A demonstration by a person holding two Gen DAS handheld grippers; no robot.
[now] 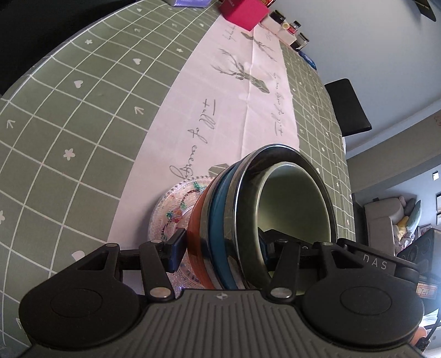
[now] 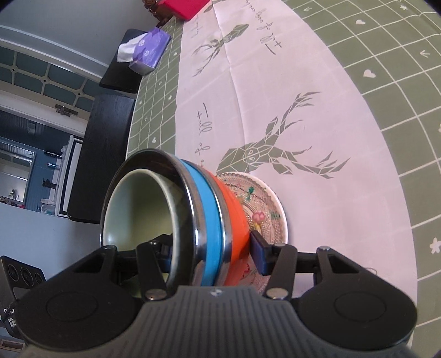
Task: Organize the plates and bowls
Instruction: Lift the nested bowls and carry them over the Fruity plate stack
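Observation:
A nested stack of bowls is tilted on its side in both wrist views: an orange bowl outermost, then a blue-banded bowl, a steel bowl and a pale green bowl inside. My left gripper is shut on the stack's wall, one finger against the orange bowl and one inside the green bowl. From the opposite side my right gripper clamps the wall the same way. A patterned plate lies just behind the orange base; I cannot tell whether they touch.
A white runner with deer prints crosses the green checked tablecloth. A pink box and small jars stand at the far end, with a purple tissue pack at the edge. Black chairs flank the table.

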